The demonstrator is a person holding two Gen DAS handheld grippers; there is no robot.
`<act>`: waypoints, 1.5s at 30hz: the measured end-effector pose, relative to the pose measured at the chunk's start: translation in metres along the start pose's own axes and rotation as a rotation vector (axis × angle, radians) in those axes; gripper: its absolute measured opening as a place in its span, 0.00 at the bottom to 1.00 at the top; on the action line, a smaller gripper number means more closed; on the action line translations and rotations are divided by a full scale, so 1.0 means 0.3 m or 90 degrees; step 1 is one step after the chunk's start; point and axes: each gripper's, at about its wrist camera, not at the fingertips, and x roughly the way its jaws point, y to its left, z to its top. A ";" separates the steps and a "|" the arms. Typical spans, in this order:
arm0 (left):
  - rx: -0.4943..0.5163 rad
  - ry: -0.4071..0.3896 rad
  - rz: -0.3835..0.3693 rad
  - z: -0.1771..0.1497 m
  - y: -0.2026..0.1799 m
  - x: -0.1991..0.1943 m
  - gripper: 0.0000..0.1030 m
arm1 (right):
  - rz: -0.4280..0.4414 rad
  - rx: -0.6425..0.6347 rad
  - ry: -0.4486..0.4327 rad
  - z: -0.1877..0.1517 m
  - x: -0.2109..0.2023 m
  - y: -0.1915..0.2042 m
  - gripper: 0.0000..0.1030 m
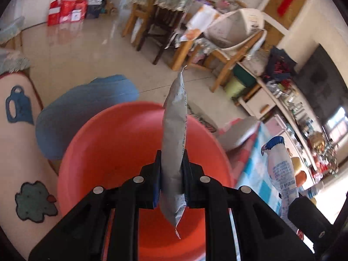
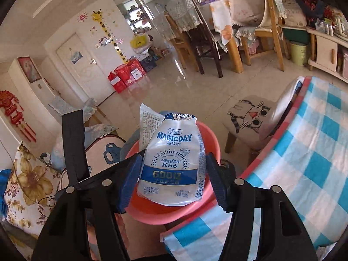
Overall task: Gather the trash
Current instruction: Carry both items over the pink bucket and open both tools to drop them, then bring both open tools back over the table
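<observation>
My left gripper [image 1: 171, 169] is shut on a flat grey-white wrapper [image 1: 175, 143], held edge-on above a red plastic basin [image 1: 104, 152]. My right gripper [image 2: 173, 174] is shut on a white and blue MAGICDAY drink bottle [image 2: 174, 163], held upright over the same red basin [image 2: 208, 139]. The grey-white wrapper [image 2: 148, 124] shows behind the bottle in the right wrist view. The bottle [image 1: 280, 165] and part of the right gripper show at the right edge of the left wrist view.
A table with a blue and white checked cloth [image 2: 304, 163] lies to the right. A stool with a cat cushion [image 2: 250, 119] stands beyond the basin, a cushioned seat [image 1: 19, 141] to the left. Wooden chairs and a dining table [image 1: 165, 21] stand across the tiled floor.
</observation>
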 end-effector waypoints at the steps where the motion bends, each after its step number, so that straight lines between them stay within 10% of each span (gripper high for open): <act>1: -0.005 -0.001 0.009 0.001 0.019 0.006 0.19 | -0.002 0.004 0.009 0.004 0.032 -0.001 0.60; 5: -0.015 -0.021 0.020 0.030 0.059 0.020 0.33 | -0.012 0.021 0.000 -0.007 0.048 -0.006 0.80; 13: 0.024 -0.193 0.040 -0.031 -0.036 -0.092 0.77 | -0.082 0.028 -0.055 -0.147 -0.118 -0.053 0.87; 23: 0.150 -0.353 -0.084 -0.128 -0.272 -0.258 0.89 | -0.216 -0.046 -0.134 -0.342 -0.388 -0.092 0.95; 33: 0.396 -0.318 -0.140 -0.331 -0.614 -0.315 0.89 | -0.300 -0.064 -0.189 -0.455 -0.637 -0.150 0.95; 45: 0.465 -0.241 -0.216 -0.565 -0.744 -0.339 0.89 | -0.387 0.017 -0.258 -0.548 -0.887 -0.323 0.95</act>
